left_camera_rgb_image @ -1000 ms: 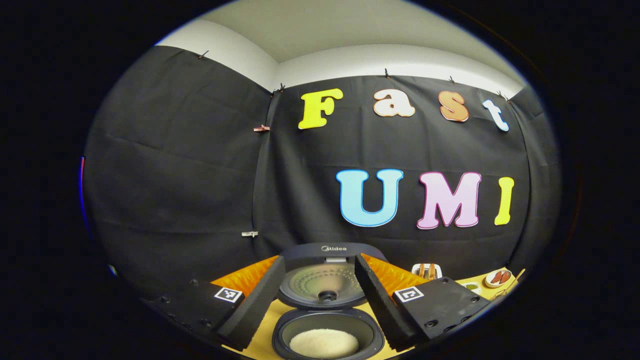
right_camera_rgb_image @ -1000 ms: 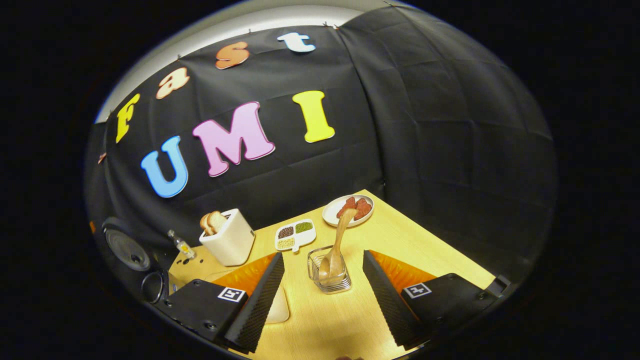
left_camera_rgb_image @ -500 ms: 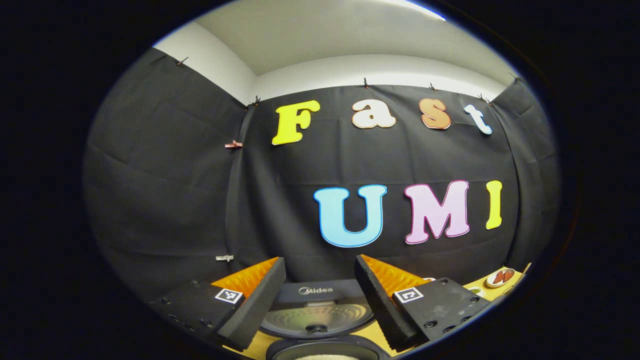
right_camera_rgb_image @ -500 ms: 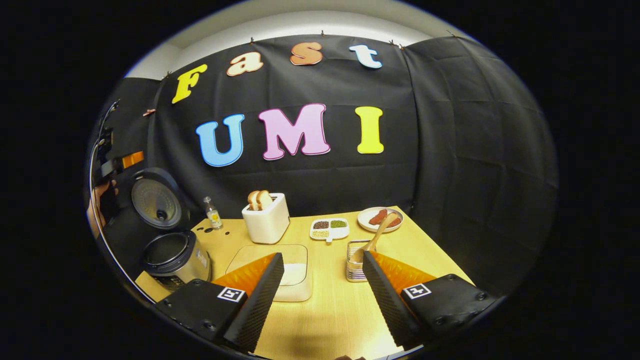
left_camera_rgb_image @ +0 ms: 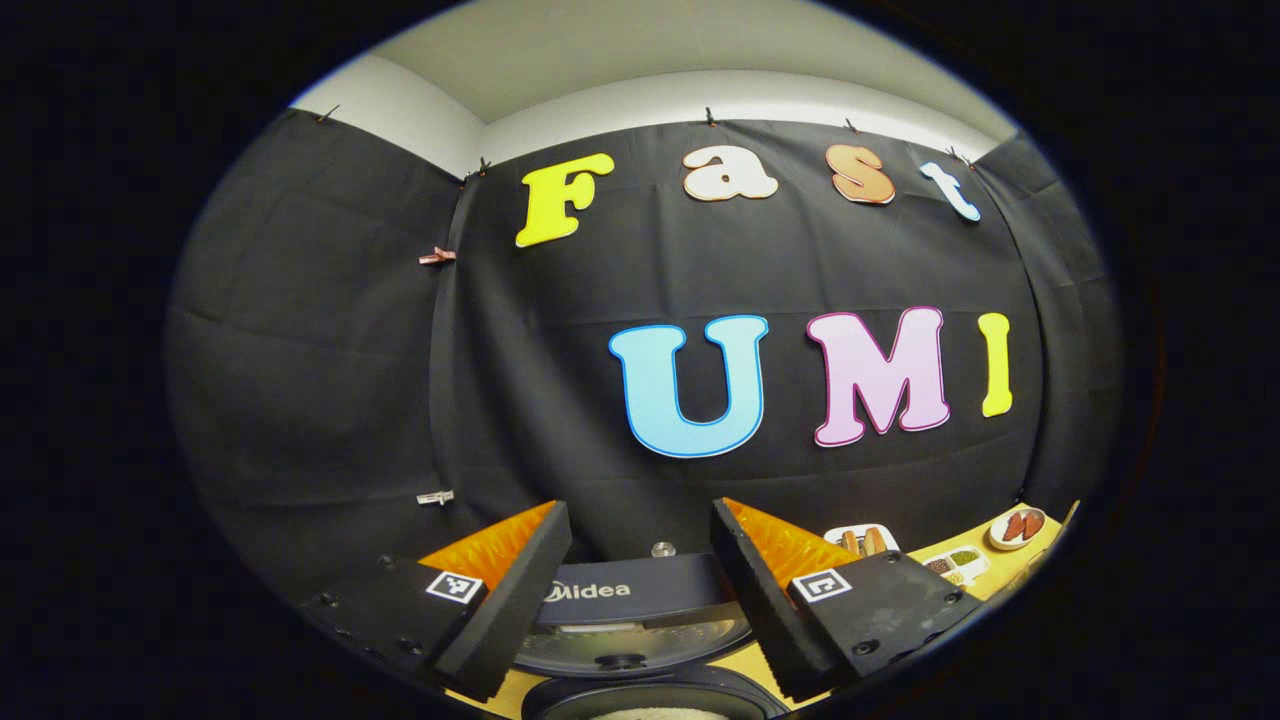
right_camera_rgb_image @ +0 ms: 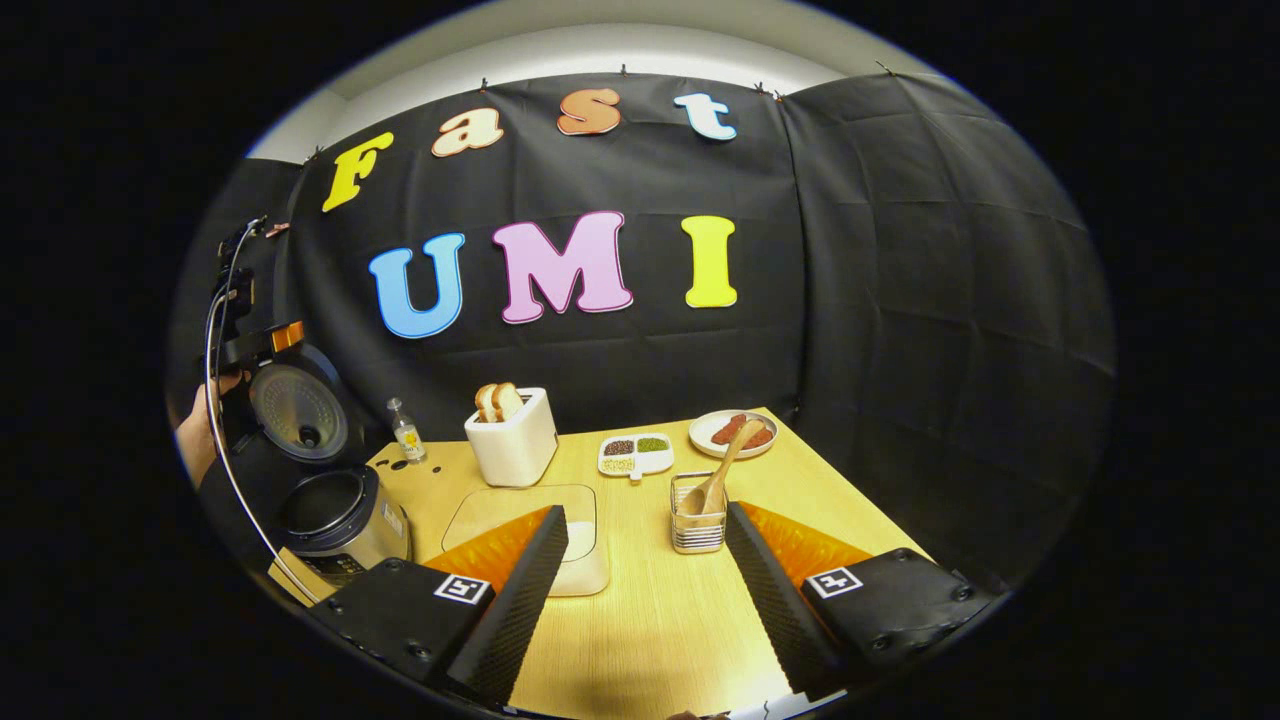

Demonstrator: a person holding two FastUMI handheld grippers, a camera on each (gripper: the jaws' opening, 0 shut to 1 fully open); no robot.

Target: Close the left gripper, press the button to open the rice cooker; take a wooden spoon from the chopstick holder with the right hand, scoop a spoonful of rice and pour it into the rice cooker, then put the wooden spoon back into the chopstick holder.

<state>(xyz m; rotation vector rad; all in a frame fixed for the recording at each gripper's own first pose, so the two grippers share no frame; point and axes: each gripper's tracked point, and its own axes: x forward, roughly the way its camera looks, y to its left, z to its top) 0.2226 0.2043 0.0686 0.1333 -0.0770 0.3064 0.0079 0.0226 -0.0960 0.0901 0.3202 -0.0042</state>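
The rice cooker [right_camera_rgb_image: 340,515] stands at the lower left of the right gripper view with its lid up; in the left gripper view a sliver of white rice shows in its pot at the bottom edge. The wooden spoon [right_camera_rgb_image: 718,478] leans in the chopstick holder [right_camera_rgb_image: 698,520] at center, on the tabletop [right_camera_rgb_image: 650,620]. The task looks to be at its end, or nearly. The right tool [right_camera_rgb_image: 645,590] has its fingers apart, holding nothing. The left tool [left_camera_rgb_image: 640,590], also spread and empty, faces the raised lid. Judging from this, nothing more than drawing both tools clear seems needed.
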